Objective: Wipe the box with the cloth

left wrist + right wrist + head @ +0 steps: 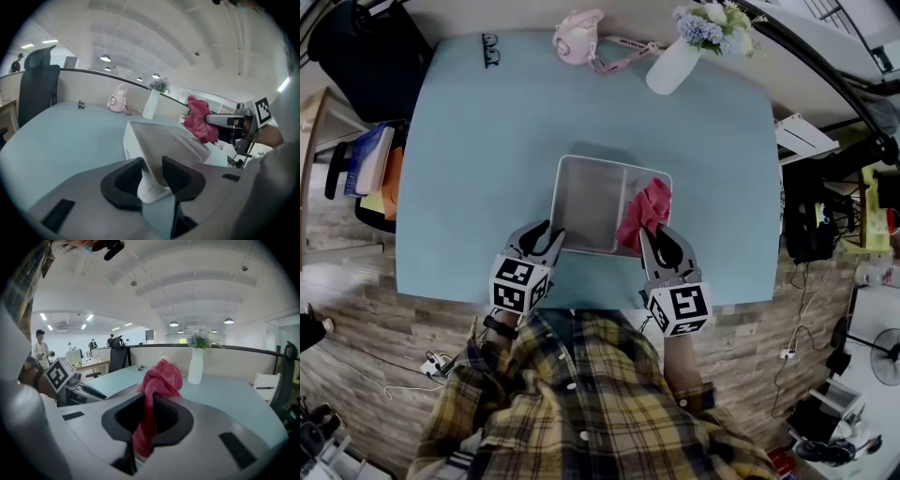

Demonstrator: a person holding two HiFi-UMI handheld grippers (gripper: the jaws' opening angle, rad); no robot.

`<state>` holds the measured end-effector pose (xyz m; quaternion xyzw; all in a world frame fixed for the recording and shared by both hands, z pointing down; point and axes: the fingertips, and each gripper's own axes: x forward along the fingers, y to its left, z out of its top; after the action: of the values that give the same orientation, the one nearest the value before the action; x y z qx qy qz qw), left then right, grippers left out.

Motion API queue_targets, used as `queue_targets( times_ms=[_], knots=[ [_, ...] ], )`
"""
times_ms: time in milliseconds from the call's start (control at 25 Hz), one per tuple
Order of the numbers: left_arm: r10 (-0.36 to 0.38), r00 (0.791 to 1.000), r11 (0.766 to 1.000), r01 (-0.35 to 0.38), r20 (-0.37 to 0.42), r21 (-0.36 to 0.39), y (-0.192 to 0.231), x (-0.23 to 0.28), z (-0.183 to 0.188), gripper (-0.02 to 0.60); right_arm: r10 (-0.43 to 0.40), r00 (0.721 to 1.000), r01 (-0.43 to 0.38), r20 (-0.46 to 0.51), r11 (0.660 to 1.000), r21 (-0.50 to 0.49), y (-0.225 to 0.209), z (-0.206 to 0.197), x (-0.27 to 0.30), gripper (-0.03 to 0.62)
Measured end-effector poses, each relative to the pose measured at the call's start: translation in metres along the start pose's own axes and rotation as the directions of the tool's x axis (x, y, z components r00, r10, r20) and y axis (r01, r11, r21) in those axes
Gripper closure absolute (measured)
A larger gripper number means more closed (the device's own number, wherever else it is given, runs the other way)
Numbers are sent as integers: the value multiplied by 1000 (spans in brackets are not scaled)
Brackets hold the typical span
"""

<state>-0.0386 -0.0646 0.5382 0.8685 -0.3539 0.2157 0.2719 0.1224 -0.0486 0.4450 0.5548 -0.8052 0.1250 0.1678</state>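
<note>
A shallow white box [591,202] lies on the light blue table [478,169], close to the near edge. My left gripper [548,234] is at the box's near left corner. In the left gripper view the box wall [164,136] stands between the pads of the left gripper [152,171] and fills the gap. My right gripper [652,232] is at the box's near right side, shut on a red cloth [645,211]. The cloth [159,380] bunches above the right gripper [149,416] and hangs down between its jaws.
A white vase with flowers [680,56], a pink bag with a strap [578,37] and dark glasses [491,49] lie along the table's far edge. A black chair [366,56] stands at the far left. Stacked books [375,159] sit left of the table.
</note>
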Motion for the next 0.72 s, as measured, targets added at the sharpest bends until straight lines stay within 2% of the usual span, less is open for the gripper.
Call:
queue_targets(
  times_ms=[200,400,720],
  knots=[
    [-7,1000,1000,7,-3,-7,0,1,0,453,20,1000,-20,1,1000,-21,2,4,7,546],
    [-12,1000,1000,12,-8,-20,1,1,-1,453,89,996,-88,6,992,-89,15,21,33,546],
    [-13,1000,1000,12,-20,-28,1,2,0,451,222,974,-228,-54,947,-228,50,36,100,546]
  ],
)
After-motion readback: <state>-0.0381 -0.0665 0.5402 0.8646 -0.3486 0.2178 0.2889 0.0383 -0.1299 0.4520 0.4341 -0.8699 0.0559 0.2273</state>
